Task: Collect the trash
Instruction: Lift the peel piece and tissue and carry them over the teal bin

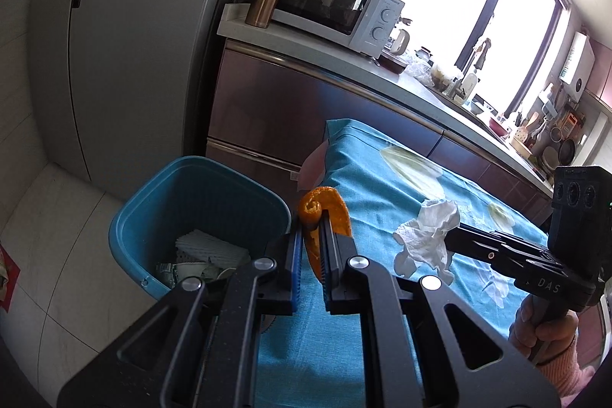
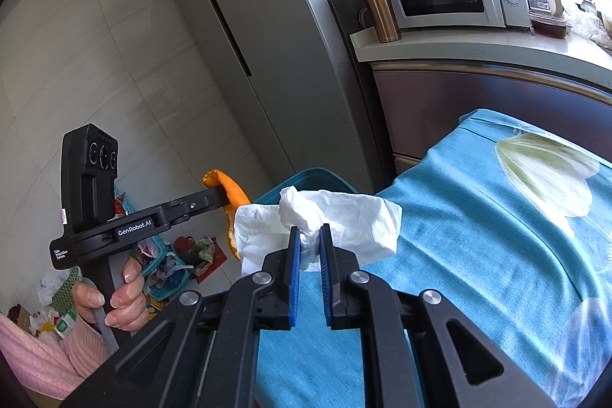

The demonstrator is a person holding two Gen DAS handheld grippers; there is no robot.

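From my right camera the tissue [image 2: 336,220] hides most of the bin [image 2: 306,178]; clutter by the sink [image 1: 451,90] is too small to identify.

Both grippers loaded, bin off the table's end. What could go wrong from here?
1. The curled orange peel is pinched by the left gripper low on its strip; the free curl could swing or slip out before reaching the blue plastic bin.
2. The crumpled white tissue is held by one small fold in the right gripper; it might tear free onto the blue tablecloth.
3. The grippers sit close together and could collide.
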